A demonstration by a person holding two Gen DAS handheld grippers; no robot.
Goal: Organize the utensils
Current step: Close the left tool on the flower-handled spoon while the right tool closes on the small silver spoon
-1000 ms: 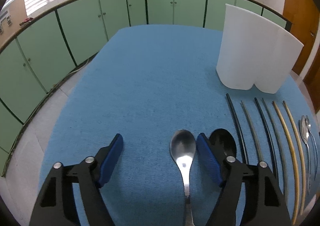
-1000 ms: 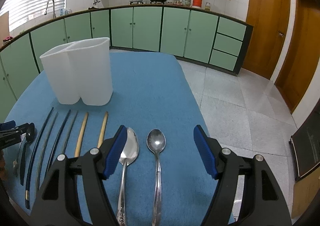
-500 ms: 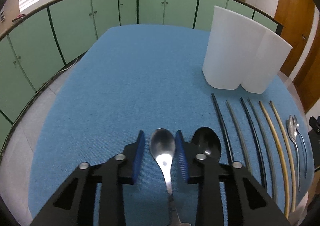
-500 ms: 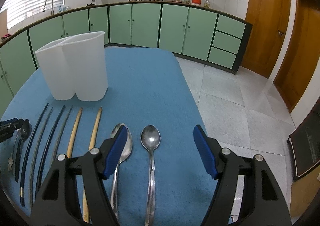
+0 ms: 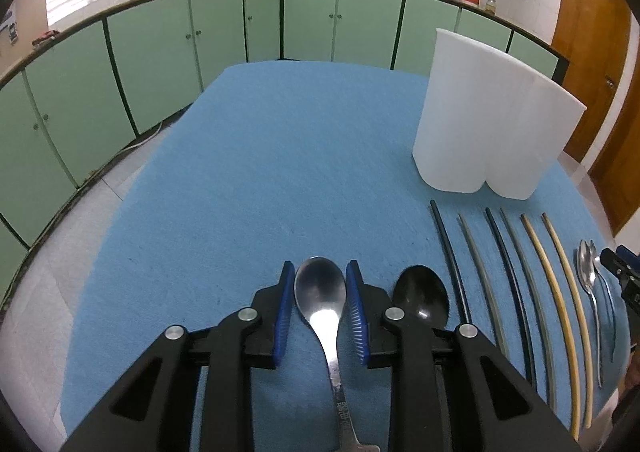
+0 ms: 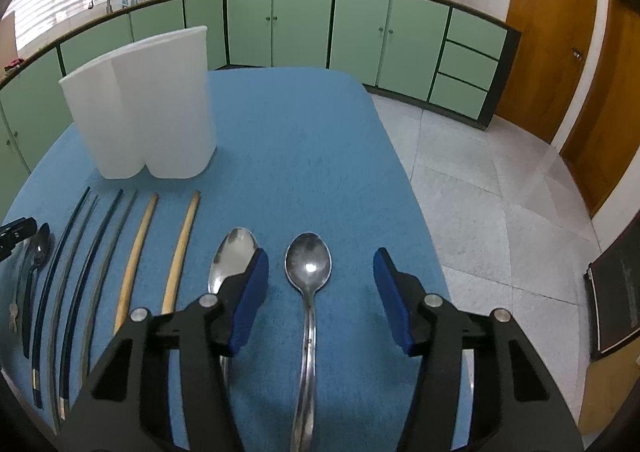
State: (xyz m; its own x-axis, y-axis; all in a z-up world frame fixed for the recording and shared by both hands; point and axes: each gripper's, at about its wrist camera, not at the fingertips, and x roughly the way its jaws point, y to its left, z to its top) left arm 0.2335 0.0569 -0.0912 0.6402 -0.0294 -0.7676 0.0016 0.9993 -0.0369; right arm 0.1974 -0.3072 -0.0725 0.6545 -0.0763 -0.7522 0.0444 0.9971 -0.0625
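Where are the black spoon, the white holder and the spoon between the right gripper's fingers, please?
black spoon (image 5: 420, 294), left wrist view, on its bowl.
white holder (image 6: 160, 100), right wrist view, on its front wall.
steel spoon (image 6: 308, 262), right wrist view, on its bowl.

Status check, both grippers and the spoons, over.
Left gripper shut on steel spoon. Right gripper open, jaws just closing around another spoon. Nothing blocking holder.

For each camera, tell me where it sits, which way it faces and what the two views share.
Left wrist: on the left gripper, looking down its blue jaws, shut on a steel spoon.
Right wrist: on the right gripper, jaws open and just closing around a second spoon.
Shared: white holder, chopsticks, blue cloth.
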